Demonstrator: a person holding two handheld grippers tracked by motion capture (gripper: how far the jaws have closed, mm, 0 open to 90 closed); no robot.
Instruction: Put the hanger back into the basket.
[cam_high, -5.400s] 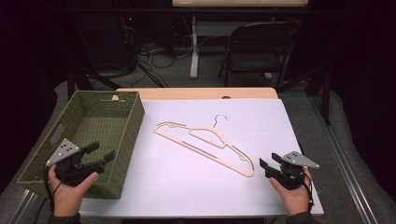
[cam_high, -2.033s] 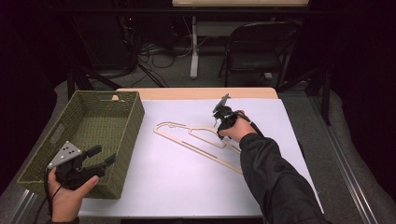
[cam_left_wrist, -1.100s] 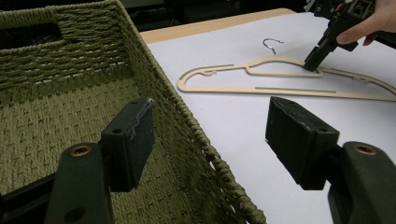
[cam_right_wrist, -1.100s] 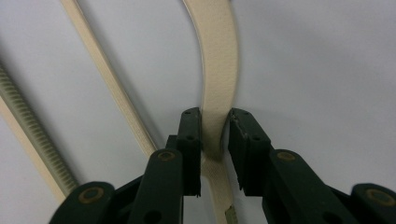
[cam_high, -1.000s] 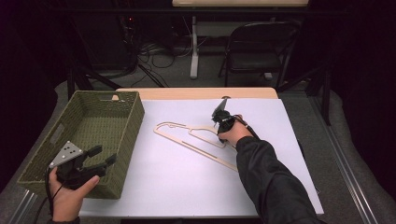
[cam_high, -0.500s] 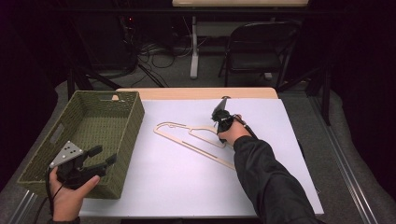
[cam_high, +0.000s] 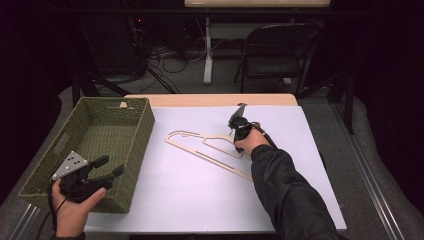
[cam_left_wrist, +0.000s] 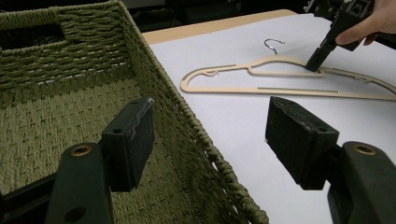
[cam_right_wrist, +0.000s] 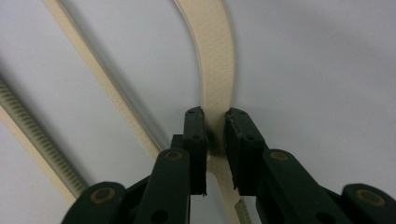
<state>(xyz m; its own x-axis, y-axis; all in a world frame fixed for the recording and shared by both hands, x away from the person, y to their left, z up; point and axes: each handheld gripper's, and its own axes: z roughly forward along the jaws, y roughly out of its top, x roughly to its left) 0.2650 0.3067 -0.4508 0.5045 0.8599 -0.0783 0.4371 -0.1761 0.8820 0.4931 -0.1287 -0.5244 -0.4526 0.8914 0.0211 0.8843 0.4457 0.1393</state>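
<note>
Both grippers are black, each with two blocky, squared jaws joined by arms pinned with brass-coloured rivets. The left gripper (cam_high: 105, 167) carries a grey three-cornered plate (cam_high: 69, 164) dotted with small dark holes, and a dark cable trails from it past the hand. The right gripper (cam_high: 235, 131) comes with a long black sleeve (cam_high: 285, 195), loose and slightly shiny, down to the wrist.

No text, label or brand can be read. No numbers or signs are seen either
</note>
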